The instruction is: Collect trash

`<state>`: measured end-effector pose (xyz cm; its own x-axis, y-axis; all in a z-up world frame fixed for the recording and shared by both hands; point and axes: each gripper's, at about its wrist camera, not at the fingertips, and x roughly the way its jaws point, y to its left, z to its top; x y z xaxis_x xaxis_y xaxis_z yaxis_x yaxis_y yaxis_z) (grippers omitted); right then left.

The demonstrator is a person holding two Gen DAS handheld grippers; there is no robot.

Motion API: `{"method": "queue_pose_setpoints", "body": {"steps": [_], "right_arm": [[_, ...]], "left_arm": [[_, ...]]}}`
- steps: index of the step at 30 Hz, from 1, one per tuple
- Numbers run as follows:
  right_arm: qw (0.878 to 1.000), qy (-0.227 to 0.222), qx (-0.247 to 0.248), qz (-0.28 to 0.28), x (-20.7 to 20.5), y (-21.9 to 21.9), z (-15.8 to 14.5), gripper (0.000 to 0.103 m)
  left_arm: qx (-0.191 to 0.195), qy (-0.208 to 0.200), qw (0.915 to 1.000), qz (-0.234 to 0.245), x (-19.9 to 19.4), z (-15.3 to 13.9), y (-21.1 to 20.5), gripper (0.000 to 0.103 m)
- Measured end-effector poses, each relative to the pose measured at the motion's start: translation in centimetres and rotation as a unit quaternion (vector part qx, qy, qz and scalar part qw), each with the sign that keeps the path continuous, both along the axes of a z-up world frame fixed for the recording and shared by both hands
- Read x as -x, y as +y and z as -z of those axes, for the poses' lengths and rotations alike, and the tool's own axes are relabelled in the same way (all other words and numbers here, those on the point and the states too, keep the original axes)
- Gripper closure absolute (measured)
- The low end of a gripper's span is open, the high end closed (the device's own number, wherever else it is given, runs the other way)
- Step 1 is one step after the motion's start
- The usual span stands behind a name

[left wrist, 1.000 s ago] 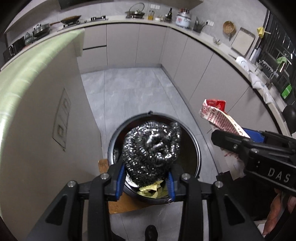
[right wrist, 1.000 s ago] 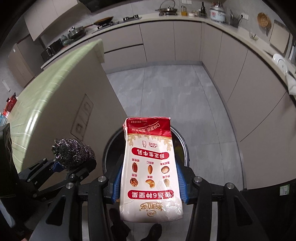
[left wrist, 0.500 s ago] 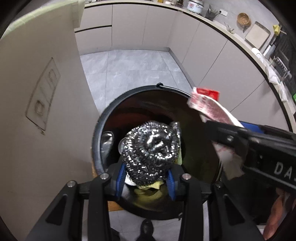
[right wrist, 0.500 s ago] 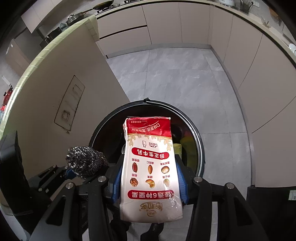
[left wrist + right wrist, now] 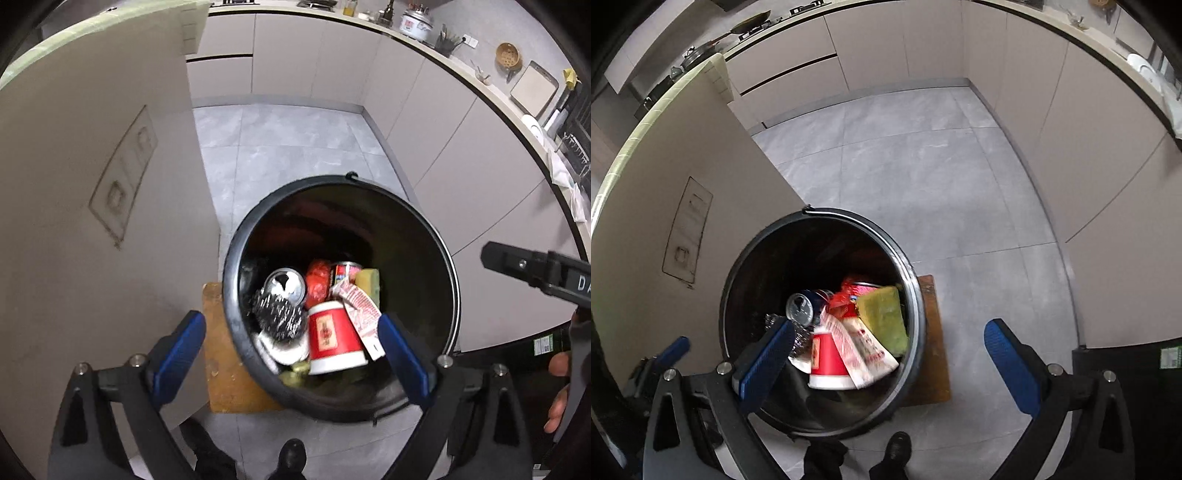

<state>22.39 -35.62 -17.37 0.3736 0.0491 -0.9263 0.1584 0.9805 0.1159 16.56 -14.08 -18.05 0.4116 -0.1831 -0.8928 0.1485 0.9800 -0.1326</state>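
- Scourer (image 5: 279, 314) lies in the bin (image 5: 236, 266), below and between the fingers of the left claw (image 5: 291, 343), against the can (image 5: 286, 282) and the red cup (image 5: 330, 338).
- Carton (image 5: 858, 341) lies in the same bin, below the right claw (image 5: 892, 354), nearer its left finger, between the red cup and the sponge (image 5: 882, 317).
- Left claw: fingers spread wide, nothing held. Right claw: fingers spread wide, nothing held.
- Judgement: the drop step is done for both items; the next step is withdrawal.
- Lift each claw straight up so that no finger catches the bin rim.
- Keep the claws apart; the right claw sits just to the right of the left one.
- Bin stands on a wooden board (image 5: 221, 373) on the floor (image 5: 295, 147), beside the panel (image 5: 92, 184); avoid knocking it.
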Motion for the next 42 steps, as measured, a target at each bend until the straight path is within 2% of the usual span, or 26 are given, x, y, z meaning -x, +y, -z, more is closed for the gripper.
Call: {"method": "queue_pose_setpoints", "body": {"steps": [6, 12, 19, 22, 25, 28, 34, 42], "right_arm": [[0.999, -0.003, 0.02, -0.029, 2.8, 1.0, -1.7, 0.0], [0.998, -0.025, 0.031, -0.055, 6.2, 2.8, -4.5, 0.0], [0.992, -0.079, 0.06, -0.077, 12.3, 5.2, -10.2, 0.0], [0.989, -0.098, 0.081, -0.077, 15.0, 6.1, -12.4, 0.0], [0.987, -0.109, 0.078, -0.087, 17.8, 7.4, -14.5, 0.0], [0.986, -0.119, 0.076, -0.09, 20.5, 8.6, -16.6, 0.0], [0.979, -0.167, 0.071, -0.094, 25.6, 11.0, -20.6, 0.0], [0.973, -0.199, 0.071, -0.091, 29.4, 12.9, -22.9, 0.0]], "left_arm": [[-0.013, -0.013, 0.9998, -0.011, 1.8, -2.5, 1.6, 0.008], [-0.018, -0.026, 0.9994, -0.015, 3.9, -5.4, 2.4, 0.007], [-0.012, -0.063, 0.9979, 0.002, 8.5, -10.9, 3.4, 0.007], [-0.006, -0.075, 0.9971, -0.002, 10.8, -12.8, 4.3, 0.007], [-0.002, -0.094, 0.9955, -0.012, 13.2, -14.9, 5.6, 0.007], [0.003, -0.119, 0.9925, -0.027, 15.8, -17.2, 7.1, 0.007], [0.009, -0.18, 0.9831, -0.034, 20.6, -21.0, 8.7, 0.007], [0.012, -0.218, 0.9754, -0.032, 22.7, -22.7, 10.0, 0.006]]}}
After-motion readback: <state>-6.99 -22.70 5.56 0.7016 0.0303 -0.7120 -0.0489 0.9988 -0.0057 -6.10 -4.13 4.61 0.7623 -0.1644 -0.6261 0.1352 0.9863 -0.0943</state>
